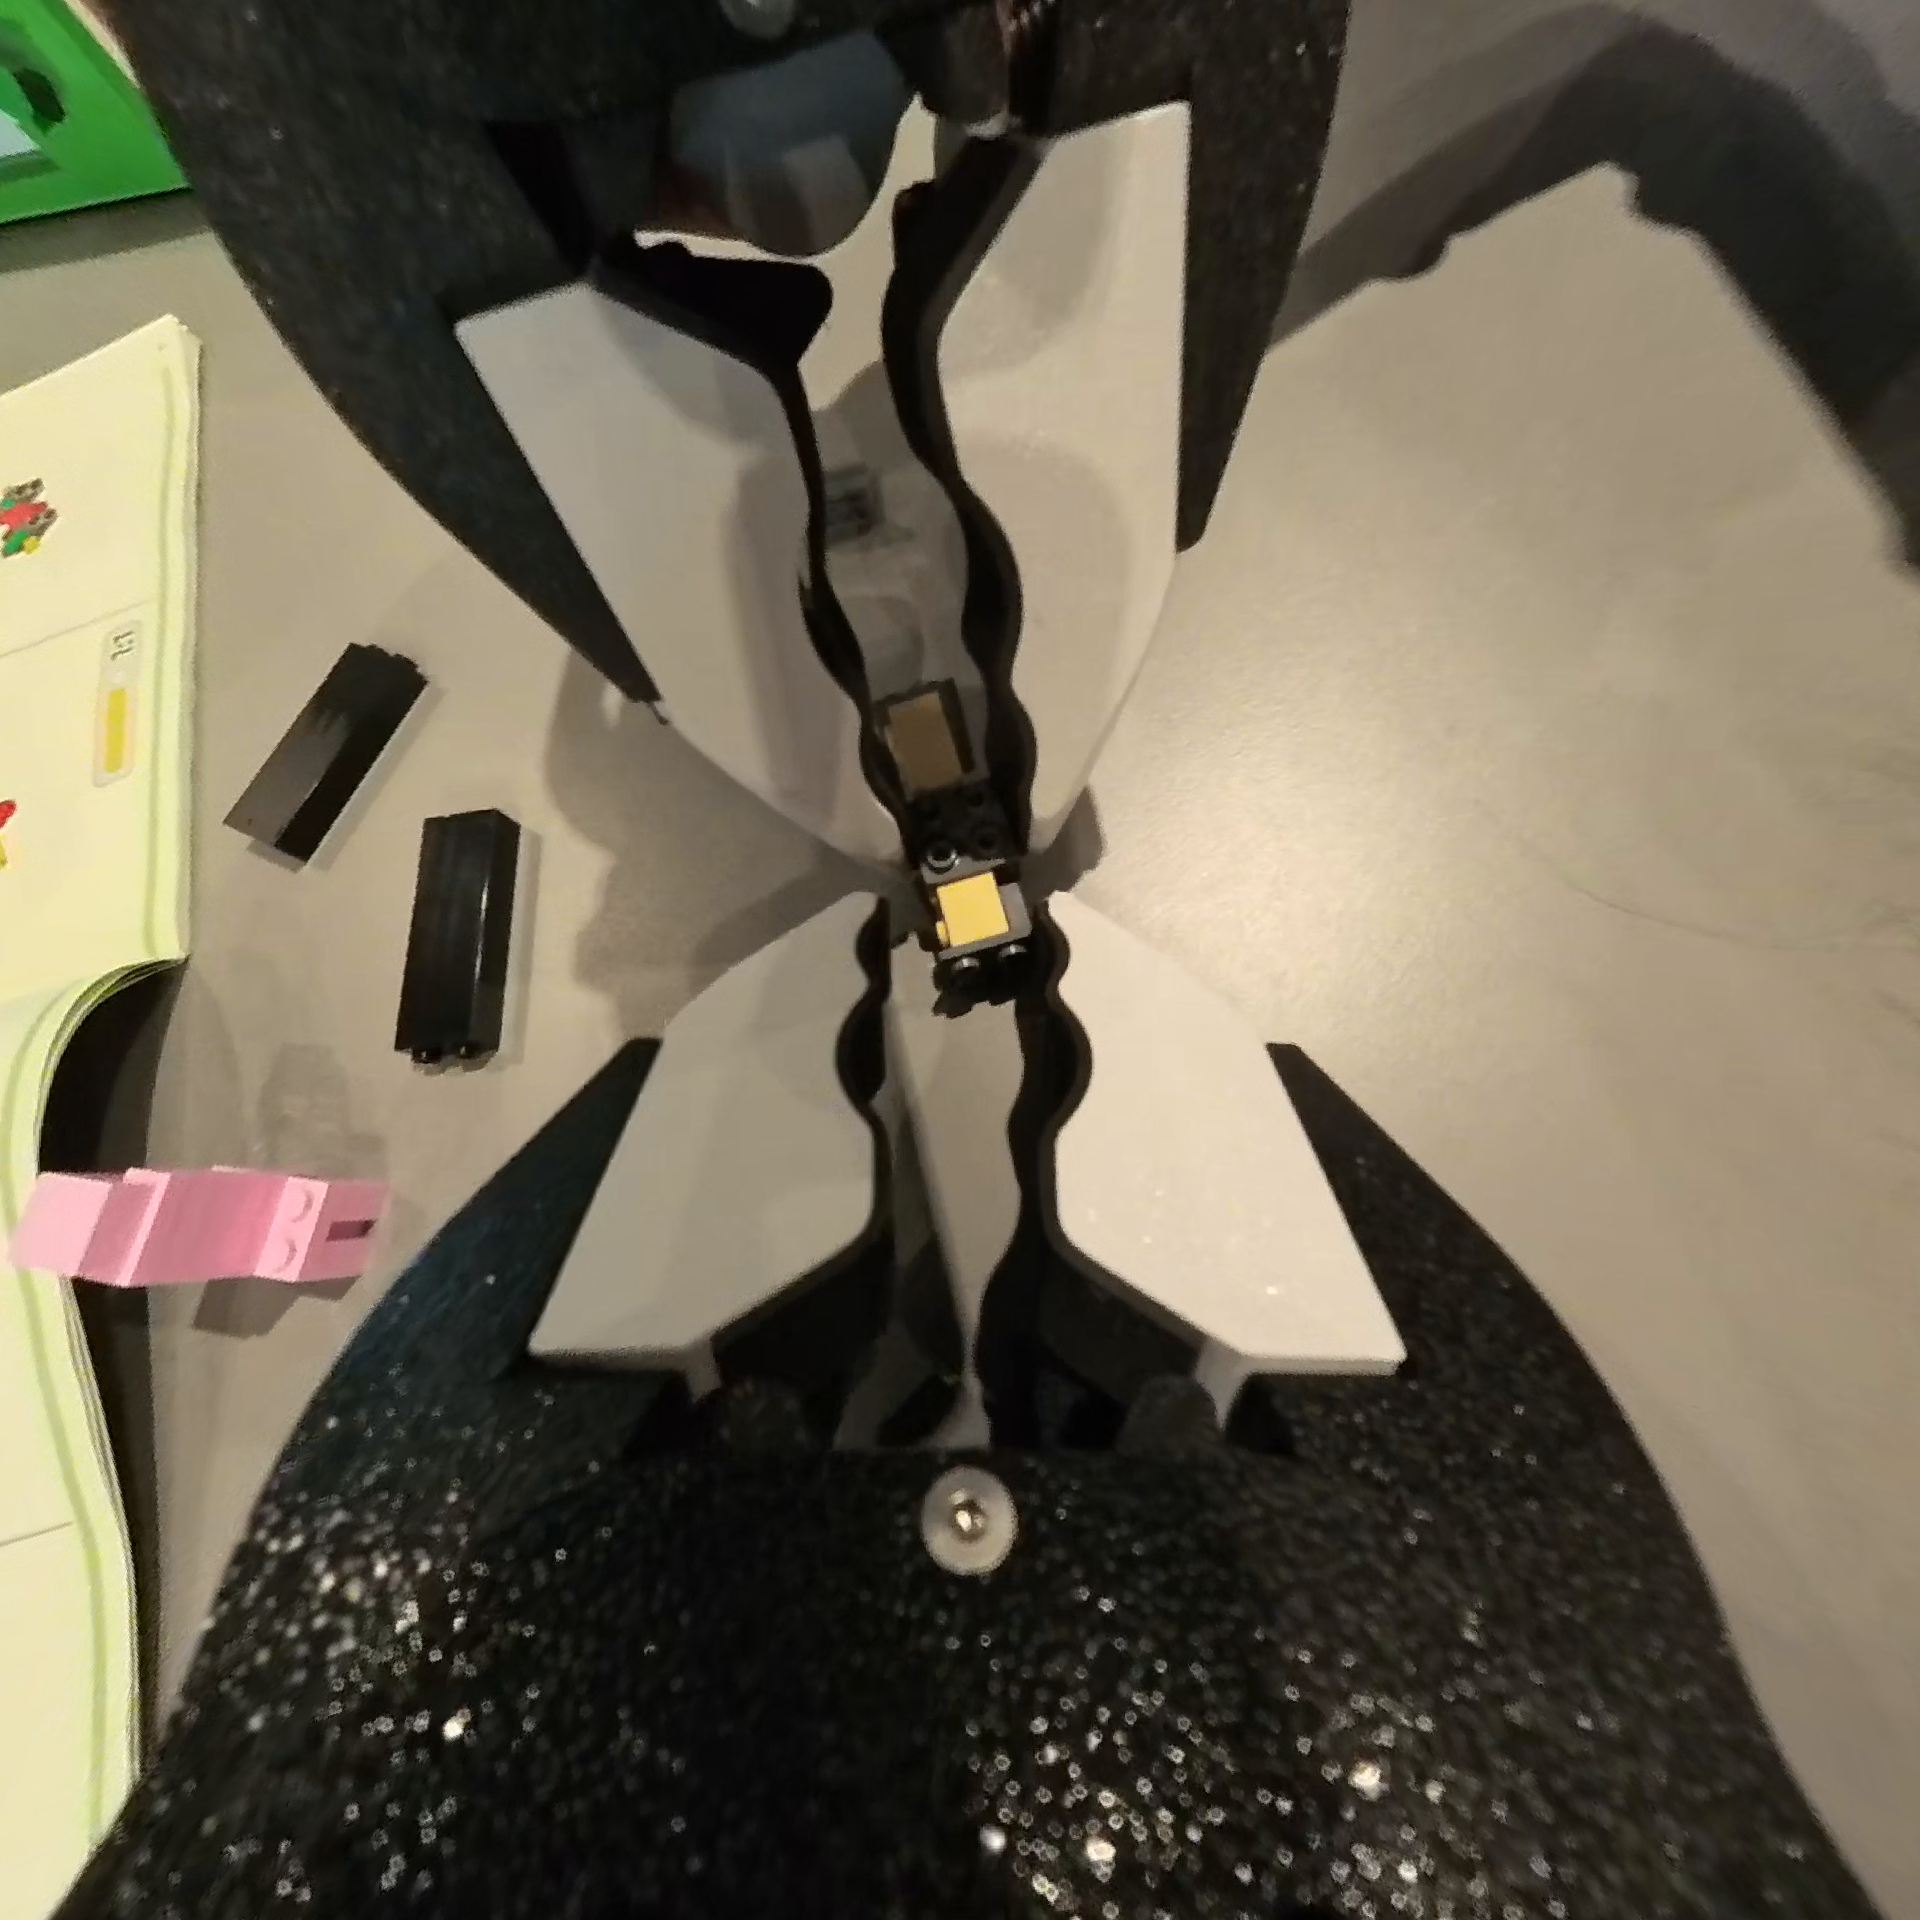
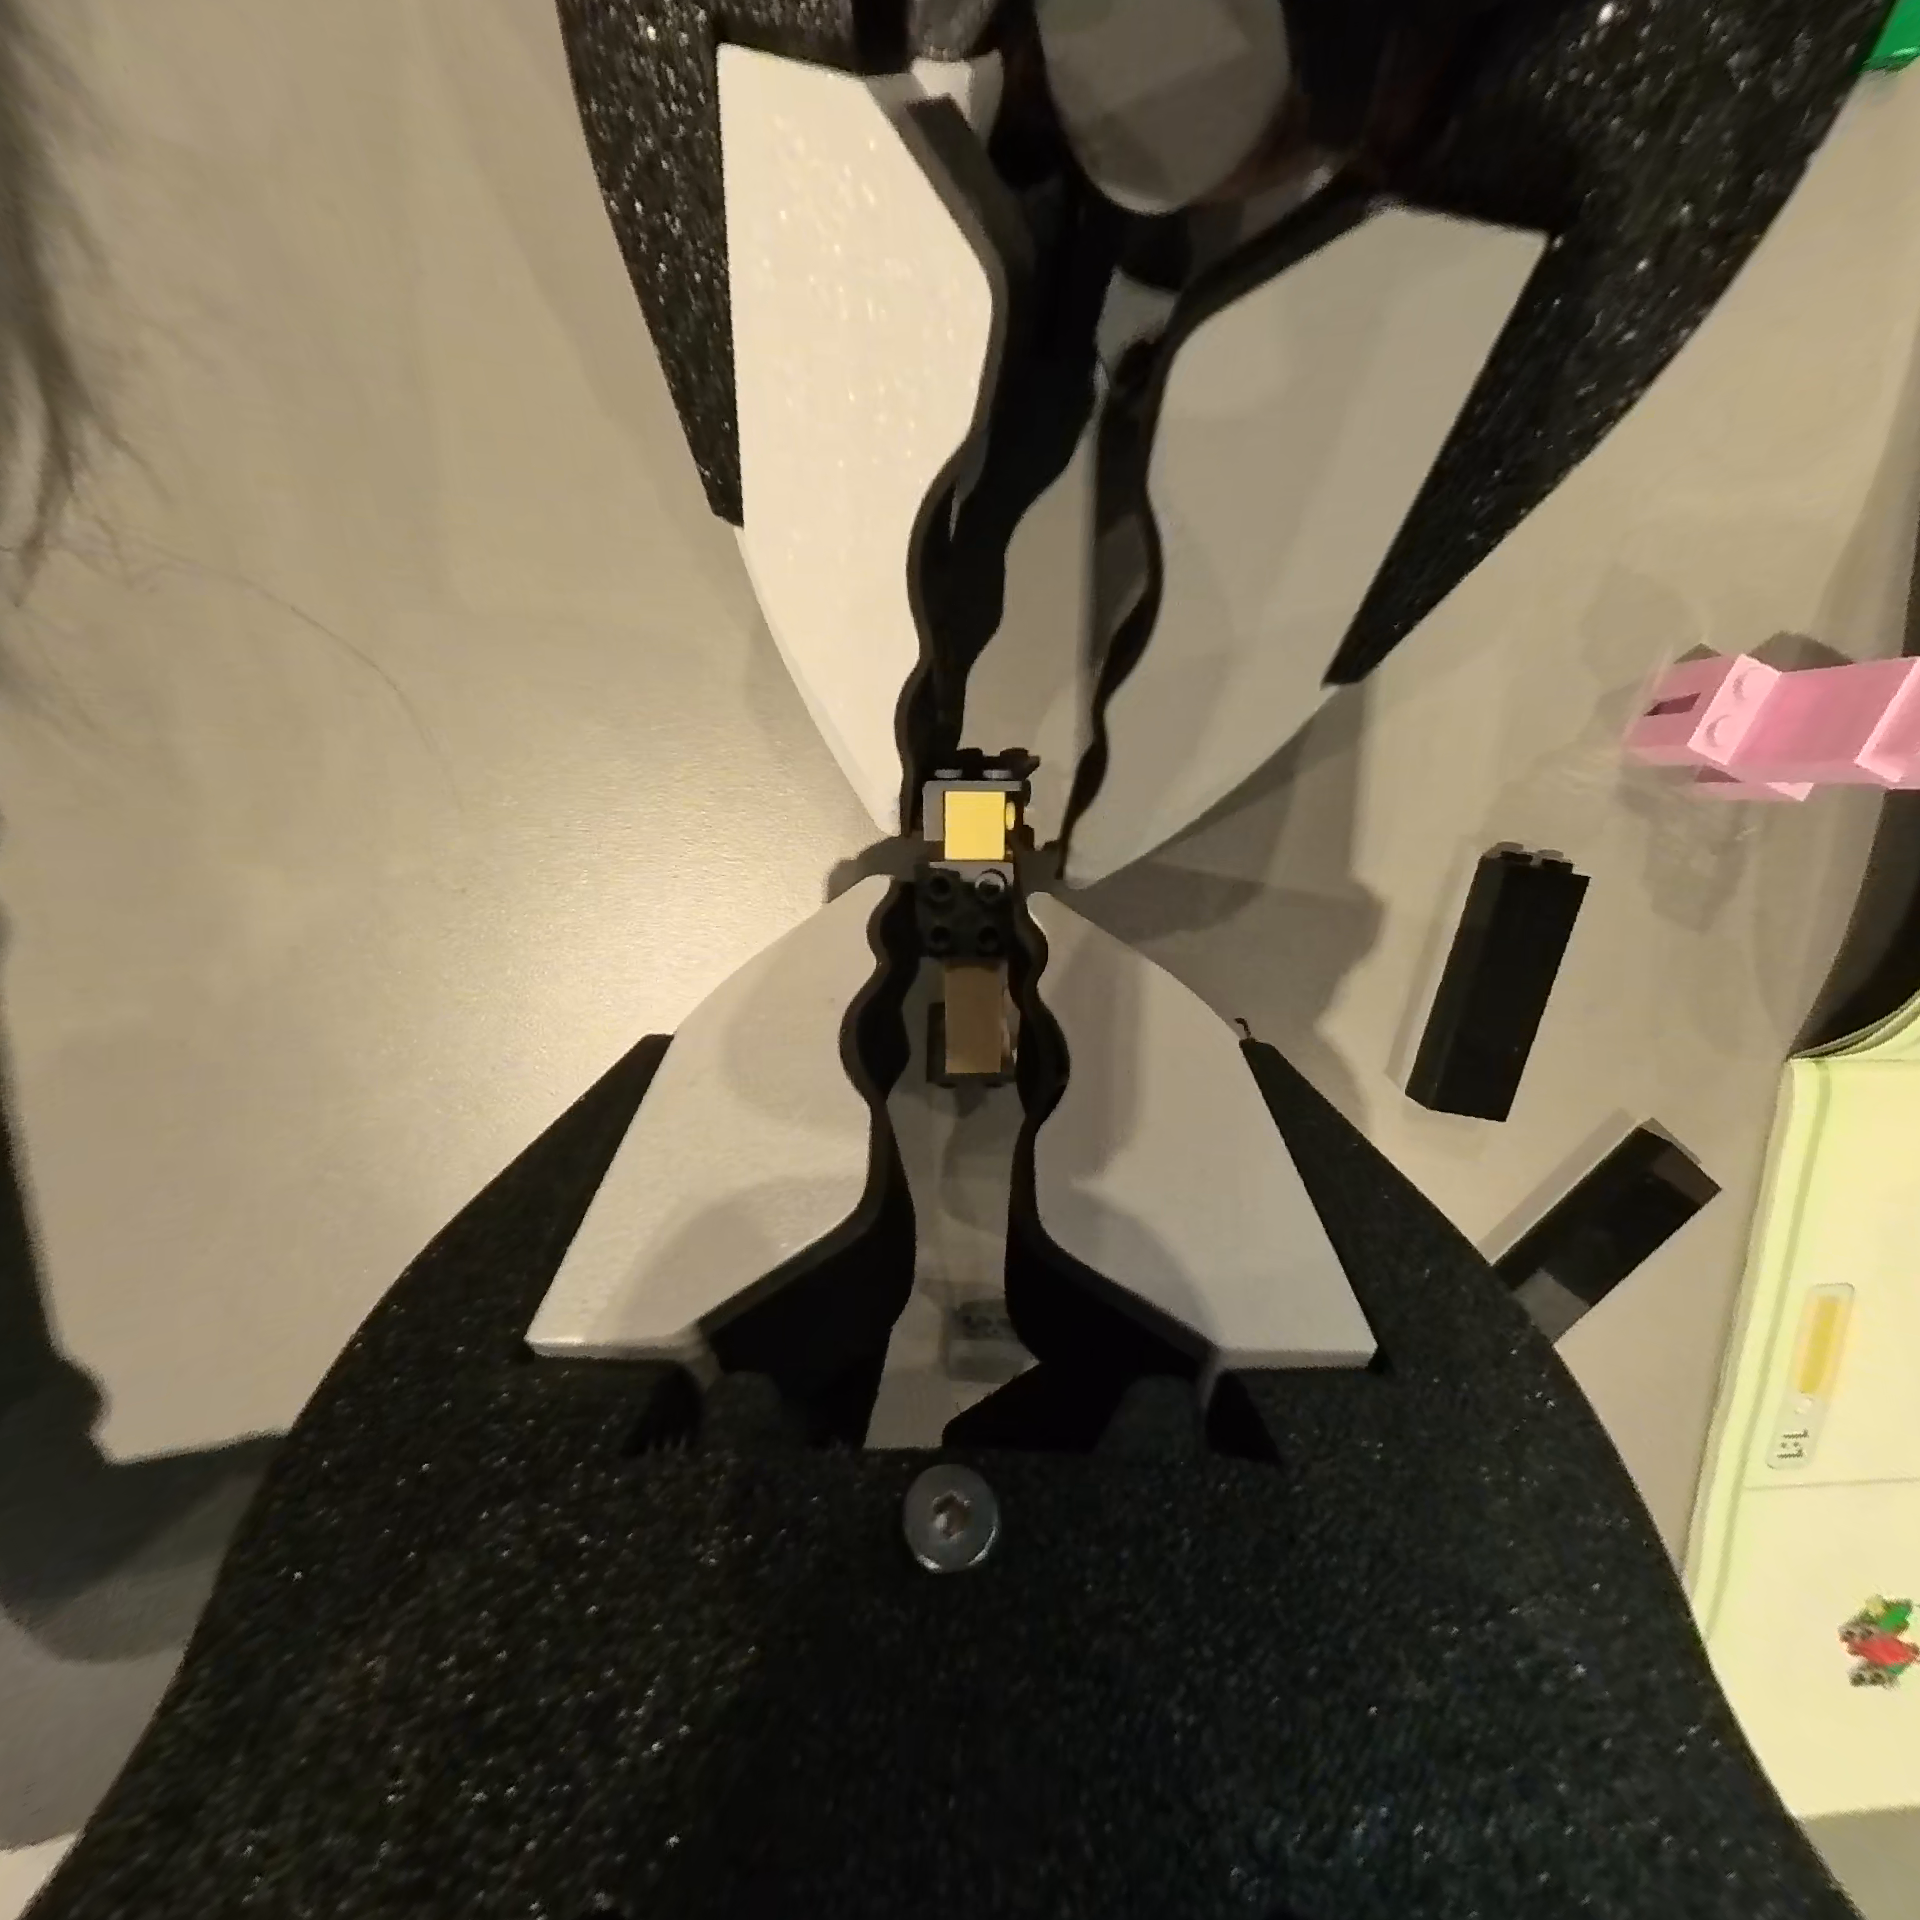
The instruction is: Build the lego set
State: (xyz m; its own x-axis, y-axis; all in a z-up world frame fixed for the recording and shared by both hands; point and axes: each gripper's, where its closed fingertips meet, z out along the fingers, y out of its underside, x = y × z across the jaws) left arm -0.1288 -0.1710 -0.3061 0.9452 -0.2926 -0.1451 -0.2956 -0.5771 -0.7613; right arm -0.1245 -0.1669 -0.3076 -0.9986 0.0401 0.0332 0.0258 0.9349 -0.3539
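Observation:
My two grippers meet tip to tip above the grey table. My left gripper [image 1: 961,940] is shut on a small dark grey piece with a yellow tile [image 1: 977,912]. My right gripper [image 2: 961,904] is shut on a small black studded piece [image 2: 961,925] with a tan tile [image 2: 971,1023] behind it. The two pieces touch end to end; I cannot tell if they are locked together. In the left wrist view the right gripper [image 1: 961,831] comes in from the top with the black studded piece [image 1: 961,826]. In the right wrist view the left gripper [image 2: 977,831] comes in from the top with the yellow-tiled piece [image 2: 971,826].
Two long black bricks [image 1: 327,753] [image 1: 462,935] lie on the table to the left, next to an open instruction booklet [image 1: 83,623]. A pink brick assembly [image 1: 208,1226] lies by the booklet. A green box [image 1: 73,104] sits at the far left corner. Less than 4 cm separates the two grippers' tips.

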